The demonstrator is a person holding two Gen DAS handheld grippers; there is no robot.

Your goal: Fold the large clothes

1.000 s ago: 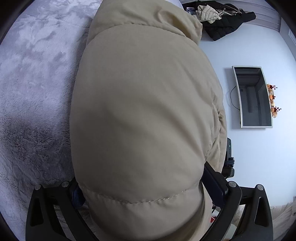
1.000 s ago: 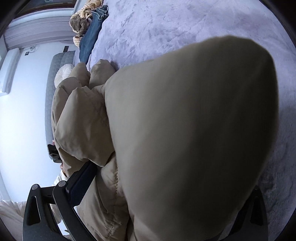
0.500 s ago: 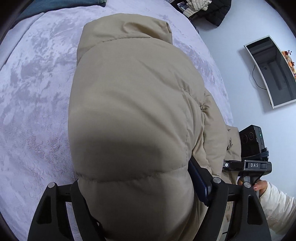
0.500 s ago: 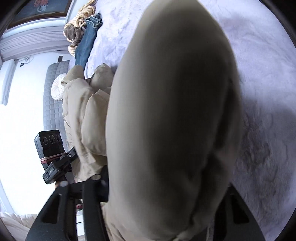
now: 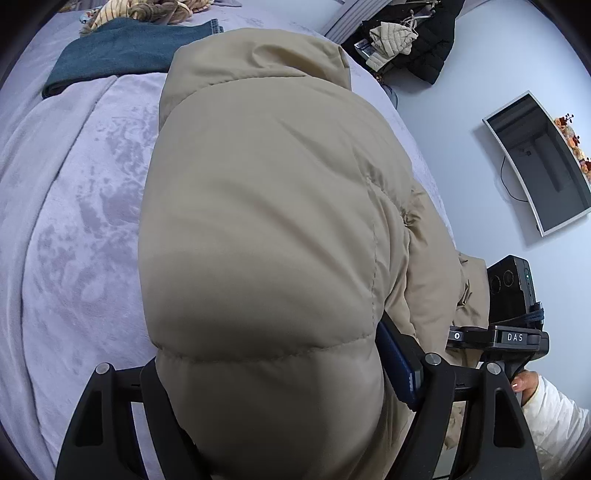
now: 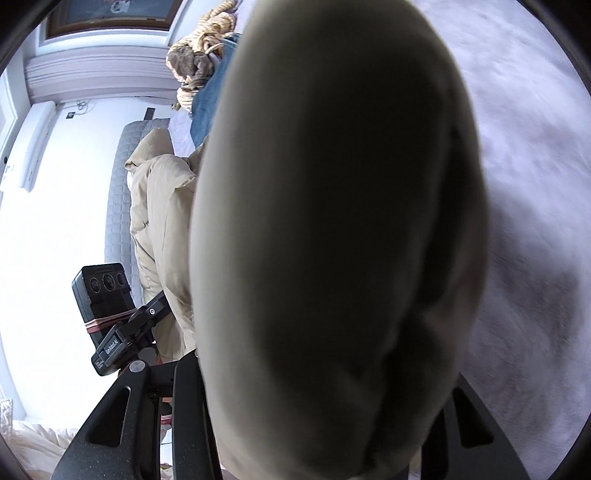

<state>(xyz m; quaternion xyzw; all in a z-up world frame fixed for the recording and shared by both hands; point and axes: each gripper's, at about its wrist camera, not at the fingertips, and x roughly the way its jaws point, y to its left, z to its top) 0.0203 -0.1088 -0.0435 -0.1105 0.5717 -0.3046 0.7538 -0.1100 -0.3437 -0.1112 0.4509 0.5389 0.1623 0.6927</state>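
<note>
A beige puffer jacket fills the left wrist view, held up above a lavender plush bed. My left gripper is shut on the jacket's quilted edge, with the fabric bulging over the fingers. In the right wrist view the same jacket bulges dark and close to the lens. My right gripper is shut on it, fingertips hidden by fabric. The right gripper's body shows in the left wrist view; the left gripper's body shows in the right wrist view.
Folded blue jeans and a striped tan garment lie at the far end of the bed. A black coat hangs at the back right. A wall monitor is on the right. A grey quilted headboard shows beside the bed.
Both grippers have lifted and swung the jacket towards the far end of the bed; more of the bed and the jeans show. The two grippers now see each other.
</note>
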